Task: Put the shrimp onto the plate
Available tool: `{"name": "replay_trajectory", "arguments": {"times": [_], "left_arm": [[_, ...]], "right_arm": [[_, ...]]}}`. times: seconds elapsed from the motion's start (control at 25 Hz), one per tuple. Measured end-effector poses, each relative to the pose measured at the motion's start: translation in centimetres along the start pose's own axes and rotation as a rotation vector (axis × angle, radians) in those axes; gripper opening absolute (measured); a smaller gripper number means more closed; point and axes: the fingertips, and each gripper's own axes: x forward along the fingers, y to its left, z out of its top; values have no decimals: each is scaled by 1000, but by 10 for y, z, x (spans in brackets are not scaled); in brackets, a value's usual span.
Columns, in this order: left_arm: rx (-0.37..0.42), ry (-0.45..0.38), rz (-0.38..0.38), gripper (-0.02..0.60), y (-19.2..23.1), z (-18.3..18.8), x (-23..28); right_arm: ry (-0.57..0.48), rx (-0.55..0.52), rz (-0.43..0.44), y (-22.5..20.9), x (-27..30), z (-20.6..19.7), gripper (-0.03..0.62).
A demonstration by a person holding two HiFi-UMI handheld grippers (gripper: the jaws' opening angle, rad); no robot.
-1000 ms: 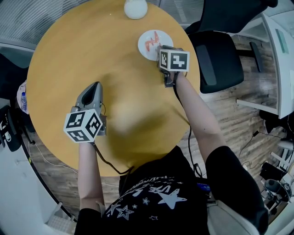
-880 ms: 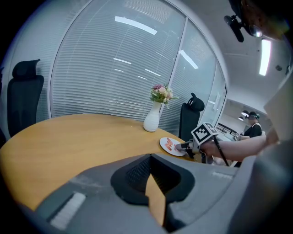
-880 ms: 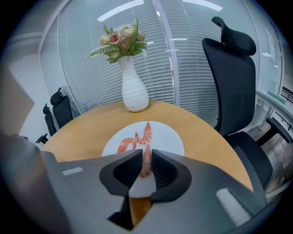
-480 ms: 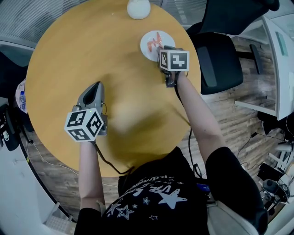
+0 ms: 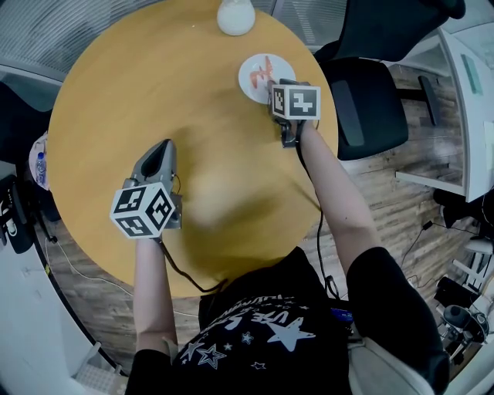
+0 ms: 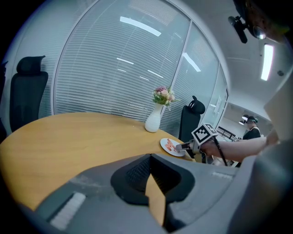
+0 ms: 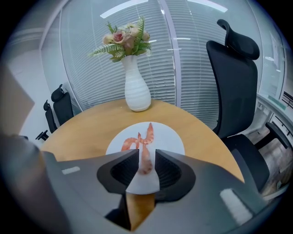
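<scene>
A round wooden table (image 5: 116, 92) is seen from above in an office room. The room is closed off by glass walls hung with slatted blinds (image 6: 114, 68). A plank floor (image 5: 417, 208) is laid under the table, and a black office chair (image 5: 370, 100) is drawn up at the table's far right edge. A white vase (image 5: 235, 15) with flowers is stood at the far rim of the table. A white plate (image 5: 251, 77) is set near it, close to the right edge.

Both arms are stretched out over the tabletop. The right forearm (image 5: 332, 193) is extended far forward, so that the right gripper (image 5: 272, 83) is held tilted down at the near rim of the plate. The left forearm (image 5: 150, 285) is kept nearer the body, and the left gripper (image 5: 160, 146) is pointed forward over bare wood, well apart from the plate.

The jaws of the right gripper (image 7: 147, 153) have just been opening and are now spread. The shrimp (image 7: 145, 160) is lying on the plate, with one end reaching between the spread jaws and a gap left at either side, so it is no longer gripped. More pink shrimp (image 7: 129, 142) is lying further in on the plate. The tips of the left gripper (image 6: 150, 156) are pressed together, and nothing is held between them.
</scene>
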Motion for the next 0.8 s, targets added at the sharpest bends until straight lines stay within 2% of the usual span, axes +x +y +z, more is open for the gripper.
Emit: {"name": "replay_trajectory", "arguments": {"times": [0.8], "left_arm": [[49, -63, -49, 2, -23, 8, -60]], "right_arm": [[-65, -19, 15, 35, -83, -7, 112]]}}
